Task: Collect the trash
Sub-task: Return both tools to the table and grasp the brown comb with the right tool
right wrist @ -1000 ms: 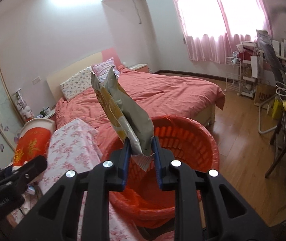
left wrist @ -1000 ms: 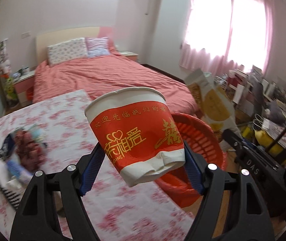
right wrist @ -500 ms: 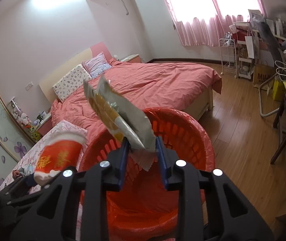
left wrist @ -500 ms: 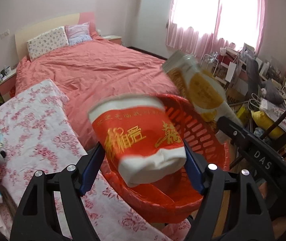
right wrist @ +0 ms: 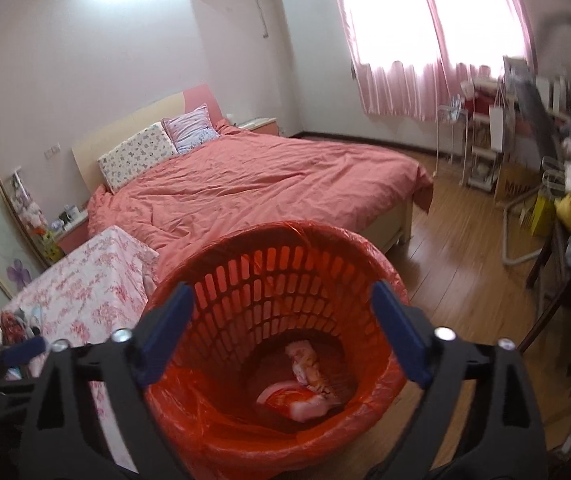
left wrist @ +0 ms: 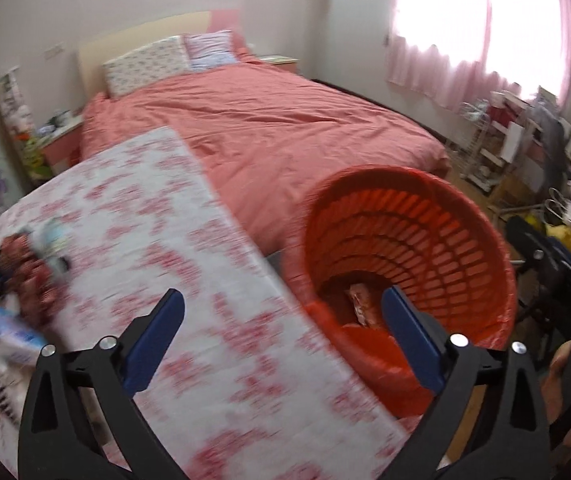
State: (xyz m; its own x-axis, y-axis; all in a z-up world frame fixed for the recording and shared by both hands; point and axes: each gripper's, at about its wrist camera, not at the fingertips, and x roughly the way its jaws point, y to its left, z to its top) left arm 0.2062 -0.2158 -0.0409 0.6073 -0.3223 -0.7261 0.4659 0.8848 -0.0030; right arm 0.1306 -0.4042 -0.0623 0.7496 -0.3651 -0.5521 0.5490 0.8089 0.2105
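Note:
A red slatted trash basket with a red liner stands on the floor beside the table. The red paper cup and the snack bag lie at its bottom; the bag also shows in the left wrist view. My left gripper is open and empty, over the table edge next to the basket. My right gripper is open and empty, right above the basket's mouth. More trash lies in a pile at the table's left, blurred.
The table has a pink floral cloth. A bed with a salmon cover stands behind. Cluttered shelves and a chair are at the right on the wooden floor.
Both grippers opened. The cup left my left gripper and the snack bag left my right gripper; both now lie in the basket. The left view has swung back toward the table.

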